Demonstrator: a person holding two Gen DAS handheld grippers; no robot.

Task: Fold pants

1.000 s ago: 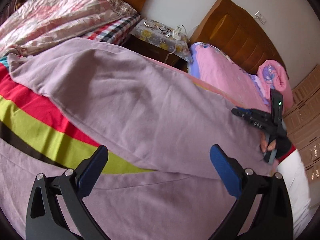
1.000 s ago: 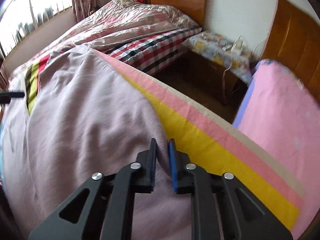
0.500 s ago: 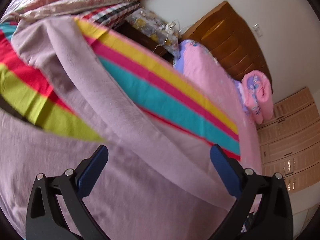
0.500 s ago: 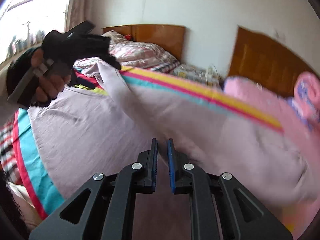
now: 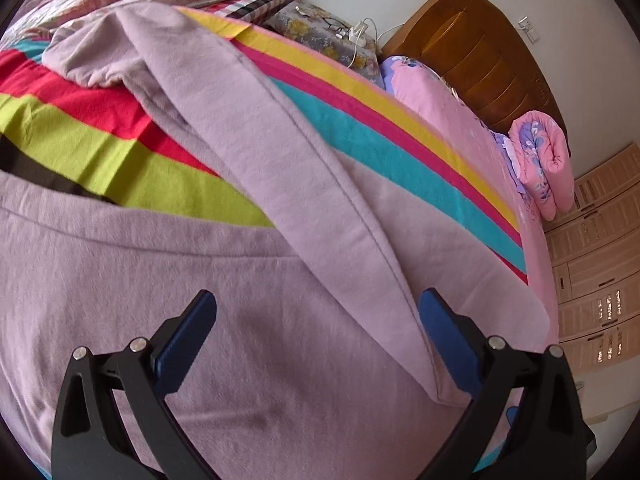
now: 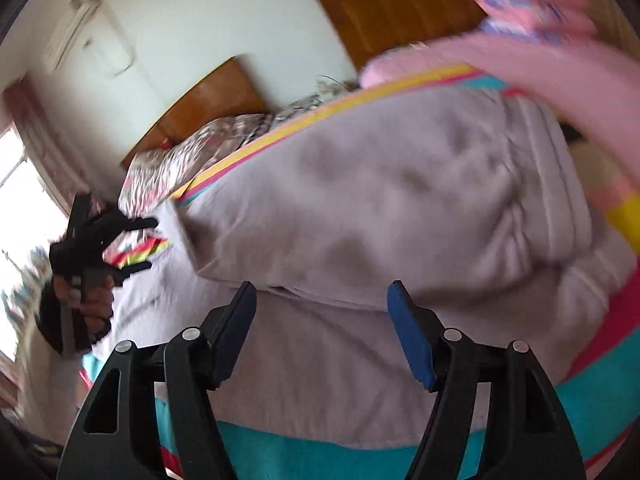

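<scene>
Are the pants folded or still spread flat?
Partly folded: one leg of the pants lies diagonally over the other; no neat stack yet.

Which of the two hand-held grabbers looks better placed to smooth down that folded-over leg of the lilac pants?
Probably the left gripper: its open jaws hover right at the folded-over leg's edge on the soft lilac fleece pants. The right gripper, jaws just opened and empty, hangs over the waist end.

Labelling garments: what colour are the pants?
Pale lilac fleece pants, plain; clearest in left wrist view.
</scene>
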